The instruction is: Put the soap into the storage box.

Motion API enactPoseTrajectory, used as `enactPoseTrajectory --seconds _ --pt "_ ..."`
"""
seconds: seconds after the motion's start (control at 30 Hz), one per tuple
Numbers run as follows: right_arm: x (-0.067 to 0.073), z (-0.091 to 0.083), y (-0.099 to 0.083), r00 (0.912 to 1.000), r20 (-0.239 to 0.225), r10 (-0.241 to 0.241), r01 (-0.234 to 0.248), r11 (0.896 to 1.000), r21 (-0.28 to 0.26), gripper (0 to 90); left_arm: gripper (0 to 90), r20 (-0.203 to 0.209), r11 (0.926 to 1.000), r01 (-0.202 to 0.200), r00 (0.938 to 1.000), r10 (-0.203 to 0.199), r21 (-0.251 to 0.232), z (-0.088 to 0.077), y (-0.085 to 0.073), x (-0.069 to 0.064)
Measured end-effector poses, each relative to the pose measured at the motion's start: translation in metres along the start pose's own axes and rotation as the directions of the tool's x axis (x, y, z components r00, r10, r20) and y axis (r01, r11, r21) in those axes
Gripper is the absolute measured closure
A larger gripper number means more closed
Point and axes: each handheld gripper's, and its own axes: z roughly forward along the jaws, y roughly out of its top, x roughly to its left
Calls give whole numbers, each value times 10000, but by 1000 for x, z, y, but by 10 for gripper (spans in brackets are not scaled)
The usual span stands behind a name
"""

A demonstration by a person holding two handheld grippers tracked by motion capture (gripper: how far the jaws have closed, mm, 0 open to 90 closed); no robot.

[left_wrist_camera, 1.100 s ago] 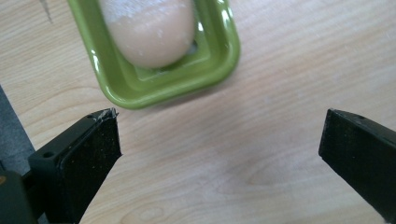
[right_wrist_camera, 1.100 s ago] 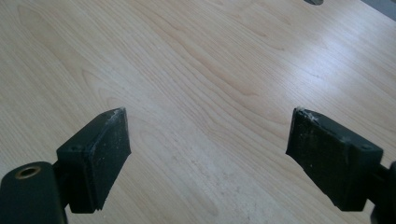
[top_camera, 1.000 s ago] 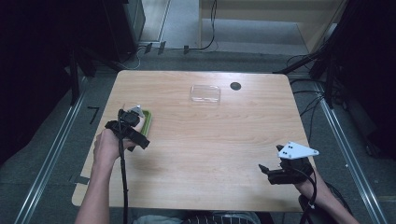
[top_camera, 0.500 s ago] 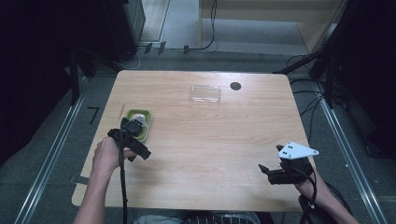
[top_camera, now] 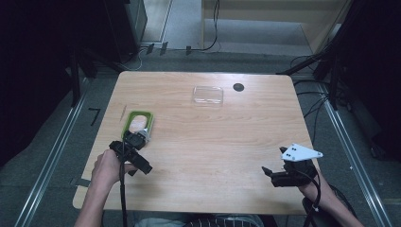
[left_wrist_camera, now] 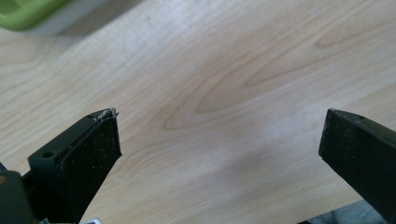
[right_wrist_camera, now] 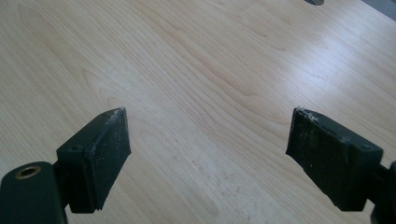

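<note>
A light wooden table [top_camera: 203,142] is seen from above, with dark floor and cables around it. At the table's near left, the left gripper [top_camera: 137,158] is held in a hand [top_camera: 106,168] whose forearm is cut off by the lower edge. Just beyond this gripper, a green-rimmed container [top_camera: 137,120] lies on the wood; something pale is seen inside it, too small to be made out, and its near end is partly hidden behind the gripper. In the left gripper view, the jaws are spread wide apart with nothing between them, bare wood grain is seen in the gap, and only a blurred green corner of the container [left_wrist_camera: 32,14] is caught at the upper left edge.

At the near right, the right gripper [top_camera: 279,176] is held low over the table, with its grey three-cornered plate on top; the hand behind it is mostly hidden. In the right gripper view, its jaws are likewise spread wide over bare wood, holding nothing.

Toward the far edge, a clear lid or tray [top_camera: 208,95] lies flat, hard to read against the wood, and a small dark round spot [top_camera: 239,87] is seen just beside it.
</note>
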Motion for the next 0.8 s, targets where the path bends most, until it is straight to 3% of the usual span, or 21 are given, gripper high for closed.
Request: enactPoseTrajectory --seconds 0.37,0.8 --pt "0 -1 0 10000 9 -11 11 10000 29 134 0 83 9993 -327 9994 325 191 15 -12 -13" --pt "-1 -1 -1 10000 55 -32 33 10000 -47 134 0 294 9991 -324 9990 332 -279 29 -26 -16"
